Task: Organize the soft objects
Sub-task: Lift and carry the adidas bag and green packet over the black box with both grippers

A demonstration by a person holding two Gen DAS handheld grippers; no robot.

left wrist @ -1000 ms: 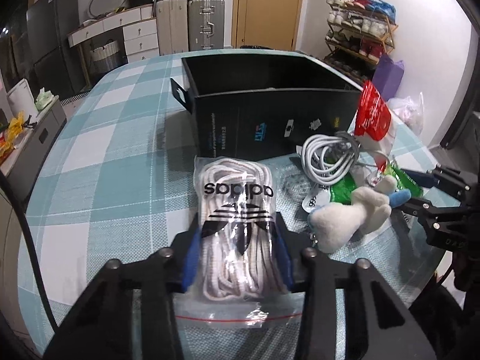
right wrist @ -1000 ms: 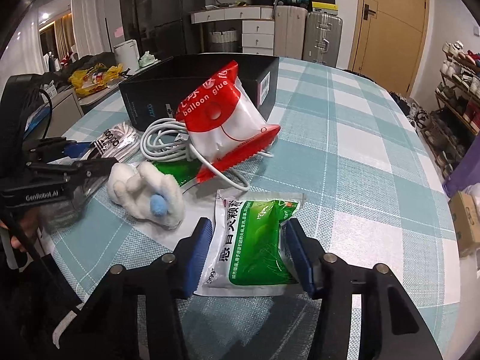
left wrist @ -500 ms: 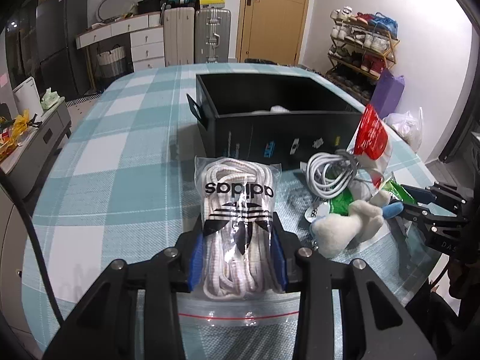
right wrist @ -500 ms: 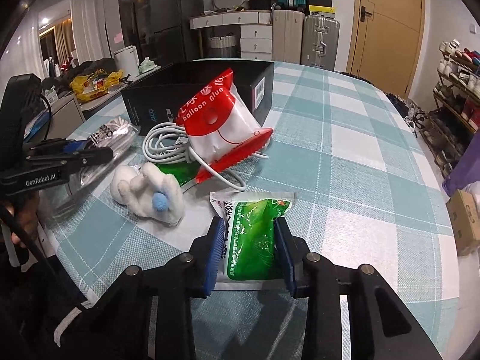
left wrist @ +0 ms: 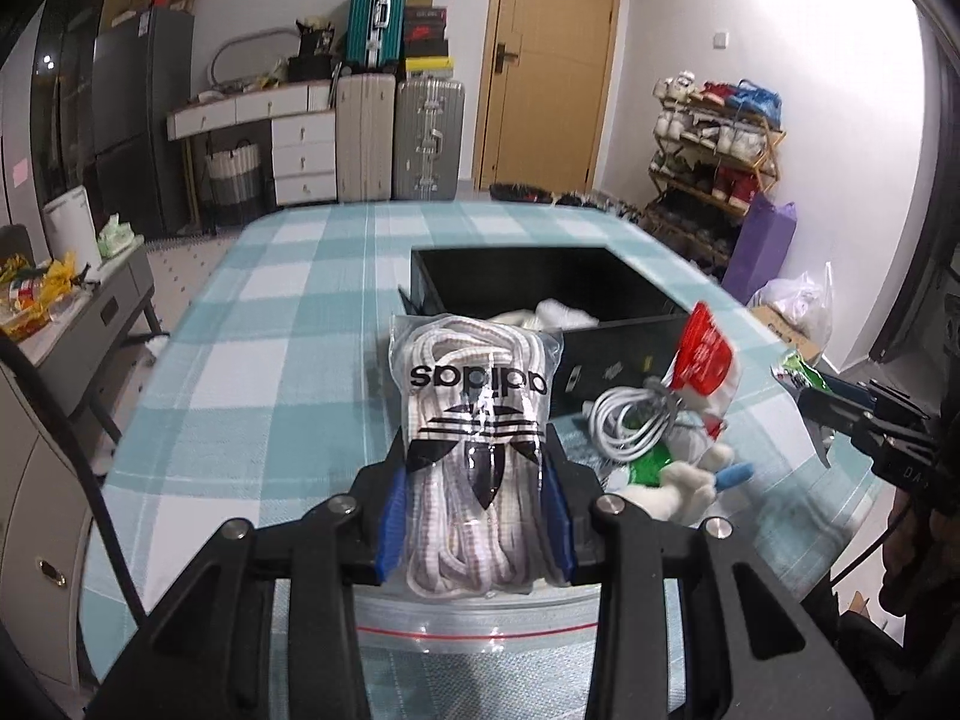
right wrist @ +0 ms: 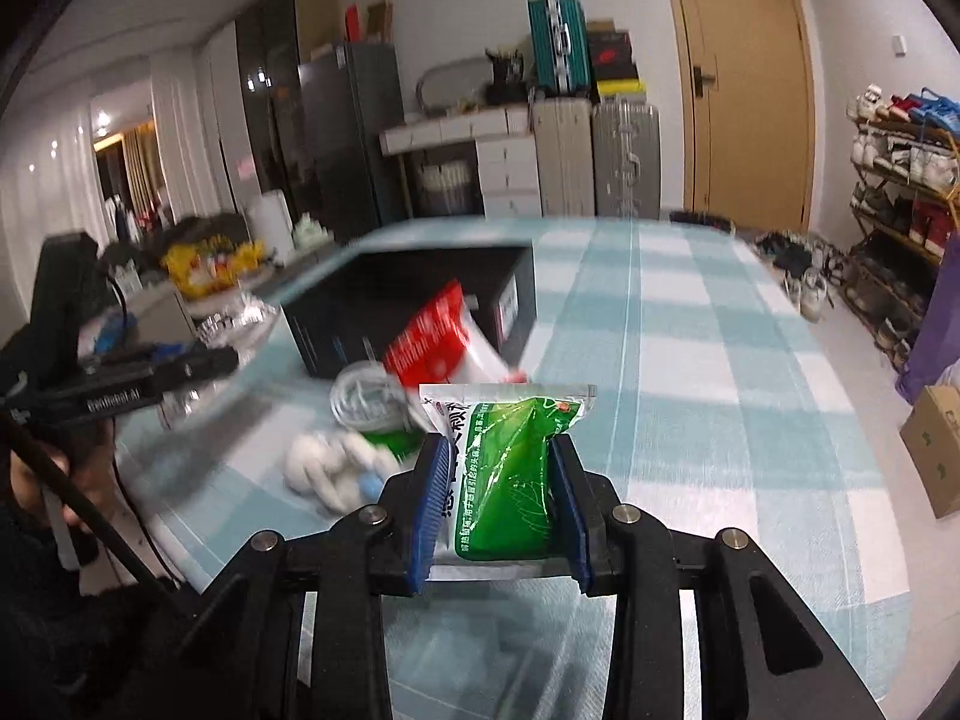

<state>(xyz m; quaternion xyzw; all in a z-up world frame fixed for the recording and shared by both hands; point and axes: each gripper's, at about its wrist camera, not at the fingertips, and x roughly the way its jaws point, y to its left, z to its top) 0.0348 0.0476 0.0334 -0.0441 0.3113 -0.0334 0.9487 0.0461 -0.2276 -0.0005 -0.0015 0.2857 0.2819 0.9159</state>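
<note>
My left gripper [left wrist: 474, 516] is shut on a clear adidas bag of white laces [left wrist: 477, 420] and holds it up above the table, in front of the open black box [left wrist: 600, 282]. My right gripper [right wrist: 498, 510] is shut on a green medicine pouch [right wrist: 510, 468] and holds it above the table; that pouch also shows at the right in the left wrist view [left wrist: 801, 372]. A white plush toy [left wrist: 678, 486], a coiled white cable [left wrist: 630, 426] and a red and white balloon glue bag [left wrist: 705, 360] lie next to the box. Something white lies inside the box.
The table has a teal and white checked cloth [left wrist: 288, 324]. Suitcases [left wrist: 399, 144], drawers and a wooden door [left wrist: 552, 60] stand behind it, a shoe rack [left wrist: 714, 144] at the right. A cardboard box [right wrist: 933, 450] sits on the floor at the right.
Both grippers closed on their items and rose: the left lifted the lace bag off the table toward the box, the right squeezed and lifted the green pouch.
</note>
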